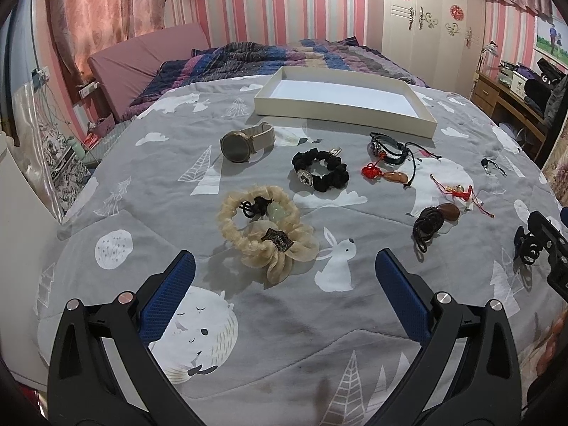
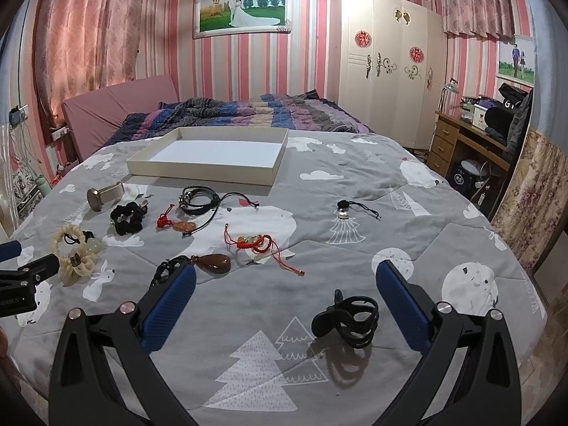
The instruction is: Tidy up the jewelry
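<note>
Judging from the white tray, nothing of the task was done: tray bare, every piece lying outside it on the grey bedspread. Left to do, by that reading: all of it.

Nearest the tray's front wall: the watch, the black scrunchie and the leather bracelet. A little farther from the tray: the red knot with orange pendant, the red cord charm and the brown pendant on dark cord. Farther again on the watch's side: the cream scrunchie, a pale green bead and black loop lying inside its ring.

Left gripper: fingers spread wide, gripping nothing, hovering just short of the cream scrunchie, on the side away from the tray. Right gripper: likewise spread wide and empty, the black hair claw lying on the cover near its right finger, untouched, well apart from the tray.

Shown whole only by the right wrist view: the hair claw, a mere sliver behind the other gripper in the left view; also the small black-corded charm, off past the tray's right corner, tiny at the left view's edge. Shown better by the left wrist view: the dark label on the cream scrunchie.
</note>
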The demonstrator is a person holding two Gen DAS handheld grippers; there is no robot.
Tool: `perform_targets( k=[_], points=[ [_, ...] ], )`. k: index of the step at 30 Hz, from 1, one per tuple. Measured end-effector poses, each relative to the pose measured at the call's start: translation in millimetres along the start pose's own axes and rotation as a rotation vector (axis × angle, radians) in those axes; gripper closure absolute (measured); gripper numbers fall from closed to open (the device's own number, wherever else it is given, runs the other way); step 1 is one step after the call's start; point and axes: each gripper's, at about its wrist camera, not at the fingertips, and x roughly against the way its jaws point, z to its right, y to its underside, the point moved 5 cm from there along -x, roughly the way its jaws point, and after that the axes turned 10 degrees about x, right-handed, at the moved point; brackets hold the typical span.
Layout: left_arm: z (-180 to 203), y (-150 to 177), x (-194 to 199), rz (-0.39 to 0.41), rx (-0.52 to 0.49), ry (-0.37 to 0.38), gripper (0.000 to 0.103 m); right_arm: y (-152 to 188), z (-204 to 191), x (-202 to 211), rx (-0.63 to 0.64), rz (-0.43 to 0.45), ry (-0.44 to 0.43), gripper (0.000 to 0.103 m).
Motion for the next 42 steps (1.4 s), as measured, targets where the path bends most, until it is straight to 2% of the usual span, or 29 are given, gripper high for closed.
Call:
perform_targets(
  k=[10, 21, 31, 37, 42],
  points=[
    [-3, 3, -1, 0.005, -0.001, 0.025, 0.003, 11, -7, -7, 0.041, -0.012, 0.008, 0.002],
    [-3, 5, -8, -0.005, -0.007, 0.022, 0.003, 10, -12, -2, 0.103, 0.028, 0.095, 0.002],
    [-2, 6, -13, -0.014, -0.008, 0.022, 0.003, 15, -16, -11, 0.101, -0.002, 0.032, 0.002],
    [1, 4, -14, -0.010, -0.022, 0.035, 0.003, 17, -14, -13, 0.095, -0.011, 0.035, 0.002],
    [1, 4, -16, -0.014, -0.020, 0.045, 0.003, 19, -13, -21, 0.077, -0.045, 0.004, 0.002]
  ],
)
